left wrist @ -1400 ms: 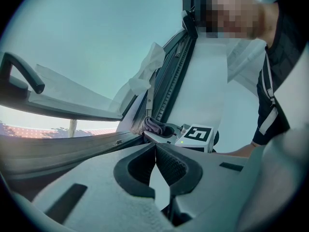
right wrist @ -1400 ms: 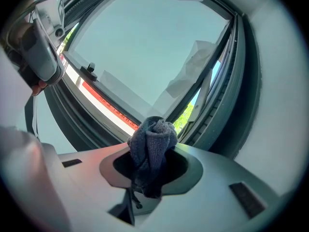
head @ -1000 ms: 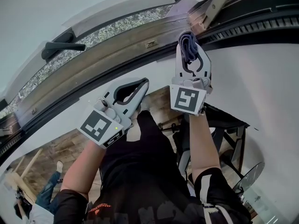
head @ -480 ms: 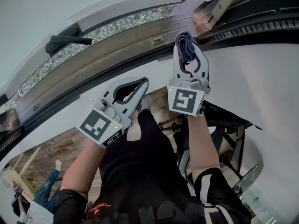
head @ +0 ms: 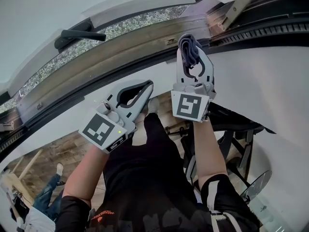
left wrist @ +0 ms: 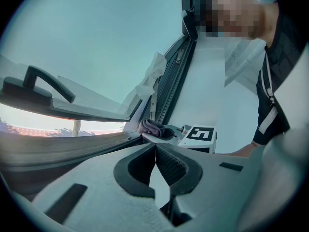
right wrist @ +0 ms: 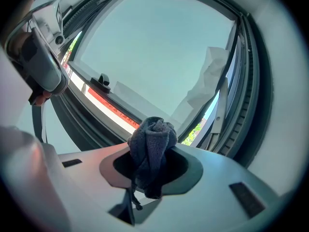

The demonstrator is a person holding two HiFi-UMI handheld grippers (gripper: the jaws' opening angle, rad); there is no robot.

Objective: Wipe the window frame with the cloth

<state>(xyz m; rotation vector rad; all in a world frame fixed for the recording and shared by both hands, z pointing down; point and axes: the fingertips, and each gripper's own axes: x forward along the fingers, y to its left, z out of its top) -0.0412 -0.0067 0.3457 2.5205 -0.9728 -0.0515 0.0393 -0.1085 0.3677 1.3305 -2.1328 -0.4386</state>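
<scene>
A bunched dark grey cloth sticks out of my right gripper, which is shut on it. The cloth's tip sits right at the dark lower rail of the window frame, near the corner with the hinge arm; whether it touches I cannot tell. My left gripper is shut with nothing between its jaws, held lower and to the left, over the white sill. In the left gripper view the cloth and the right gripper show just ahead of the left gripper, against the frame.
A black window handle sits on the sash at the left. A metal stay arm crosses the frame's upper right corner. Below the sill are a wooden floor, black chair legs and a second person's legs.
My right gripper with the cloth has slid a little to the left along the frame's lower rail. The left gripper has stayed in place.
</scene>
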